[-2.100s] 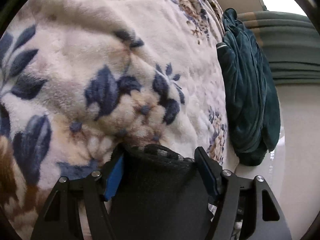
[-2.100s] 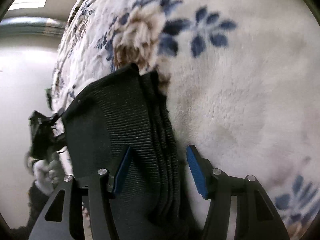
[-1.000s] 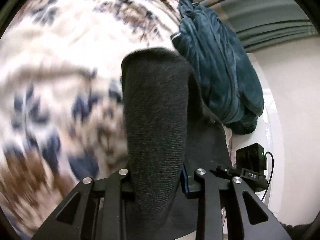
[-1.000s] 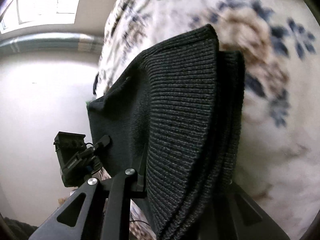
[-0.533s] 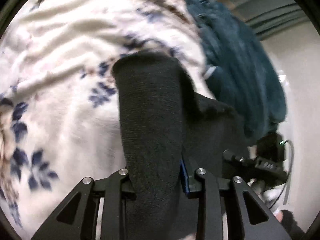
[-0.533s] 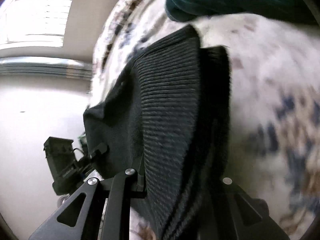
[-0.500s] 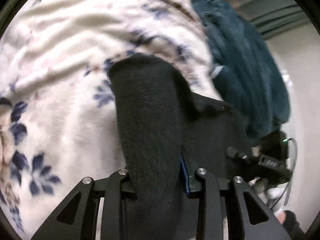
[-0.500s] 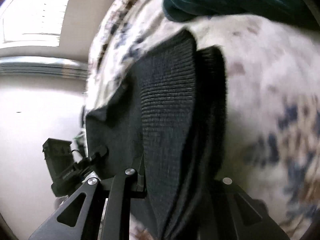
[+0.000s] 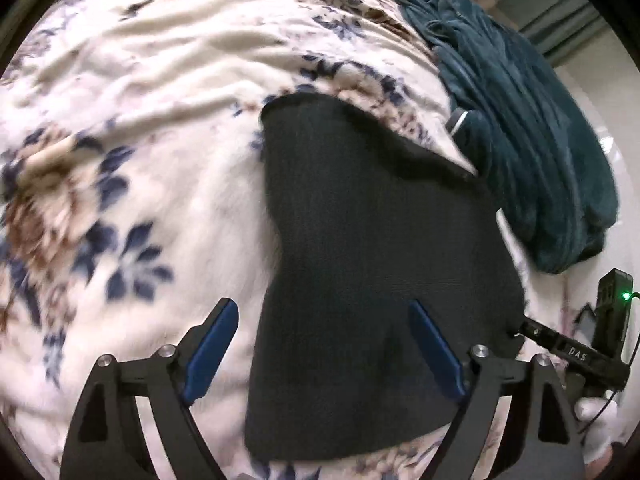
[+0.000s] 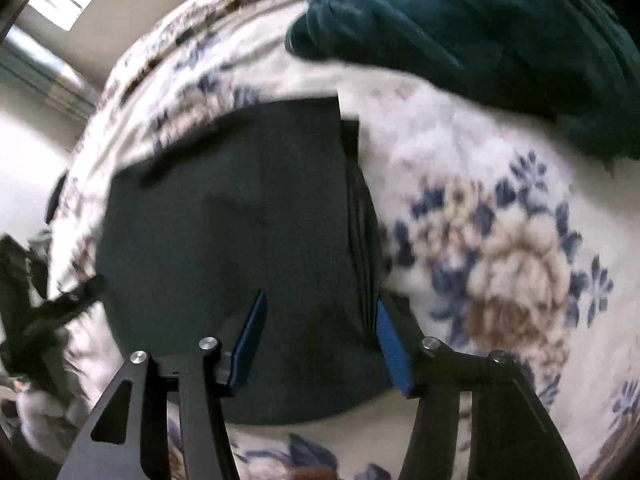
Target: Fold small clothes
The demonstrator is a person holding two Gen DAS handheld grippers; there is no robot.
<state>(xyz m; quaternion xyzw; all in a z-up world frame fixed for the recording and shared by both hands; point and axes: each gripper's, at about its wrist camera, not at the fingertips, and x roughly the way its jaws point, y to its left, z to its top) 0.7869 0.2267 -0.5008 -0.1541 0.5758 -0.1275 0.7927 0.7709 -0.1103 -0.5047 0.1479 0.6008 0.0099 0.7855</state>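
A black knitted garment [image 9: 372, 248] lies folded flat on the cream floral blanket [image 9: 152, 128]. My left gripper [image 9: 324, 344] hovers over its near left part with jaws opening wide; the left edge of the cloth runs between the blue pads, which do not press it. In the right wrist view the same black garment [image 10: 240, 240] shows stacked folded edges along its right side. My right gripper [image 10: 316, 340] hangs above that side, jaws opening, pads clear of the cloth. The right-hand device [image 9: 580, 356] shows at the left view's lower right.
A dark teal velvety garment [image 9: 520, 128] lies bunched on the blanket just beyond the black one, also the teal garment [image 10: 480, 20] at the top of the right wrist view. The blanket [image 10: 500, 240] spreads to the right. A pale wall and window lie beyond the bed edge.
Both grippers carried the black garment up and over, laid it flat on the blanket and spread their jaws off it. The cloth now lies free beneath them.
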